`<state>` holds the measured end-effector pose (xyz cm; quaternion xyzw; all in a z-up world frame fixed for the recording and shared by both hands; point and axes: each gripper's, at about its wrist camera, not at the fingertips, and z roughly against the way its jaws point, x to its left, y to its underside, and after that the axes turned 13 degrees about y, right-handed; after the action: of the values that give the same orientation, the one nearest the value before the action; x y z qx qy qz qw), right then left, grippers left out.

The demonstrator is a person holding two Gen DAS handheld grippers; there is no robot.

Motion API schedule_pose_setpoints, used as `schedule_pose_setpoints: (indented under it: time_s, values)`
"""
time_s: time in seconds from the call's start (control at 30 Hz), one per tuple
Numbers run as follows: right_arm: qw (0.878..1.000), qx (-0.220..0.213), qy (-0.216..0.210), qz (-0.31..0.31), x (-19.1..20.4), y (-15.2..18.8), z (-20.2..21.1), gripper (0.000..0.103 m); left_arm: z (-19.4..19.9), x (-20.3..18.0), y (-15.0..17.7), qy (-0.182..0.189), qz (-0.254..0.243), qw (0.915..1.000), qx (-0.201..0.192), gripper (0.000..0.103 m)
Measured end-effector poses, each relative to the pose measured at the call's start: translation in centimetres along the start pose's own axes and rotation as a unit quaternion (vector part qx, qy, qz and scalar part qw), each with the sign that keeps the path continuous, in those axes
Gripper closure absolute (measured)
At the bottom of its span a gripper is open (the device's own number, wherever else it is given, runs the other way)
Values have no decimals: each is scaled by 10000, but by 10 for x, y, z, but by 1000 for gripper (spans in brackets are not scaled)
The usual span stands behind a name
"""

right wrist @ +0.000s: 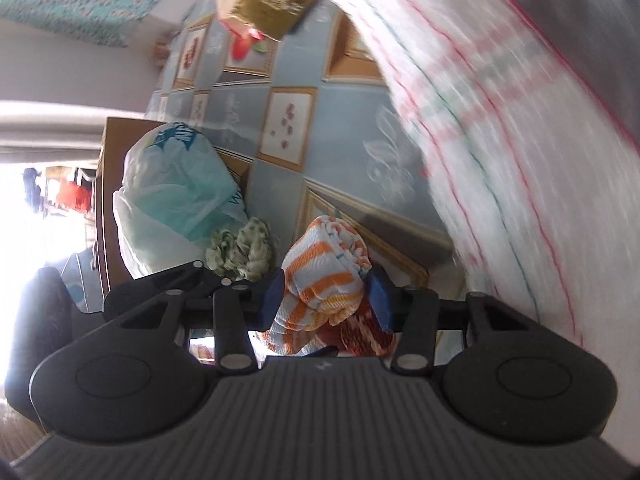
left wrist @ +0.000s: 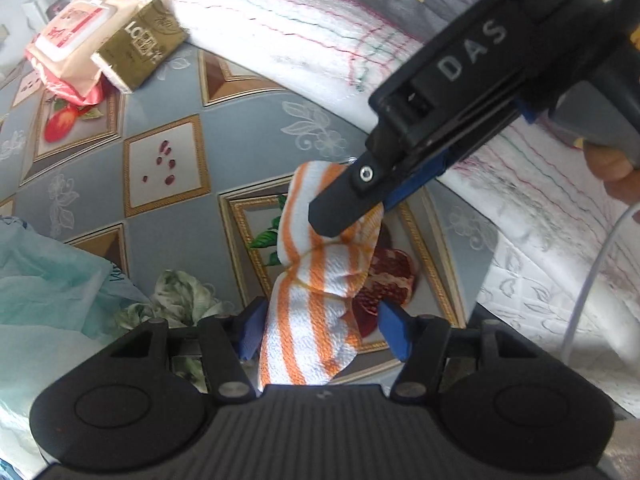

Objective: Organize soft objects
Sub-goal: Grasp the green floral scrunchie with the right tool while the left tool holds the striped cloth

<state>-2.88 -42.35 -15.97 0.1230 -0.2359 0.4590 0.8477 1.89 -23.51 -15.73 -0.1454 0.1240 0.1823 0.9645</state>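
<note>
Orange-striped towel (left wrist: 320, 280): rough woven cloth. Tablecloth (left wrist: 240, 128): smooth glossy vinyl. Gold box (left wrist: 140, 44): shiny. Bag (right wrist: 176, 192): thin plastic.

My left gripper (left wrist: 320, 326) is half-closed, fingers low and forward; my right gripper (right wrist: 326, 300) is angled down across it, pinched shut.

The right gripper (right wrist: 326, 300) has its blue fingers (right wrist: 382, 298) closed against the orange-and-white striped cloth (right wrist: 324, 272), which bulges up between them. Just left of the cloth lies a crumpled green-patterned fabric (right wrist: 240, 254), and beyond that a pale teal plastic bag (right wrist: 176, 192). Far above the cloth sits a gold box (right wrist: 272, 0); to the cloth's right runs a blurred white quilt (right wrist: 520, 152).
</note>
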Motion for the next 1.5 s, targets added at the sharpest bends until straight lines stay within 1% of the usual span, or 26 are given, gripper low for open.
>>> schedule_pose_setpoints:
  time_s: [0.03,0.1,0.17,0.3,0.37,0.47,0.53,0.57,0.63,0.7,0.83,0.9,0.97,1.0,1.03,1.07,1.13,1.2,1.37,1.5]
  values:
    - [10000,-29,-17,89,3,-4,1,58,0,2,0,-49,70,10000,-14,58]
    - [9996,-106,-68,268,8,-11,6,57,0,6,-1,-46,248,9996,-105,59]
    - [9987,-294,-95,399,13,-17,14,57,8,10,0,-26,491,9983,-299,60]
    - [9958,-646,-166,625,21,-29,32,56,27,15,11,64,1055,9925,-613,61]
    - [9936,-682,-79,894,32,-33,31,55,36,18,21,97,1332,9883,-732,61]
    - [9885,-503,-33,1426,55,-37,14,53,50,19,40,146,1703,9814,-869,61]
    - [9821,-341,32,1852,76,-35,-3,49,59,21,55,174,1950,9763,-926,61]
    - [9778,-292,57,2075,87,-34,-11,48,62,23,63,203,2083,9731,-959,61]
    - [9697,-195,71,2433,105,-32,-28,44,67,27,79,218,2339,9674,-944,61]
    - [9622,-56,61,2722,121,-29,-44,42,70,31,90,208,2530,9629,-914,61]
    - [9437,189,198,3298,143,-18,-70,41,75,34,107,116,2675,9593,-900,61]
    - [9358,215,331,3503,151,-11,-78,41,77,35,112,117,2703,9584,-909,61]
    - [9313,182,408,3616,156,-6,-80,45,77,34,114,80,2680,9591,-905,61]
    - [9294,206,470,3656,158,-4,-82,54,78,33,117,61,2653,9598,-909,61]
    - [9276,205,549,3690,159,-2,-83,67,78,32,118,48,2626,9605,-917,61]
    - [9278,213,616,3674,160,0,-83,71,78,31,119,47,2614,9608,-926,61]
    - [9333,177,720,3514,157,1,-81,82,80,30,121,72,2600,9609,-951,61]
    - [9420,70,771,3267,152,3,-73,86,82,28,122,88,2540,9620,-1002,61]
    - [9621,-392,925,2536,136,14,-34,89,99,25,123,132,2301,9667,-1111,61]
    - [9703,-884,1037,1999,132,28,8,90,122,29,124,257,2100,9688,-1293,61]
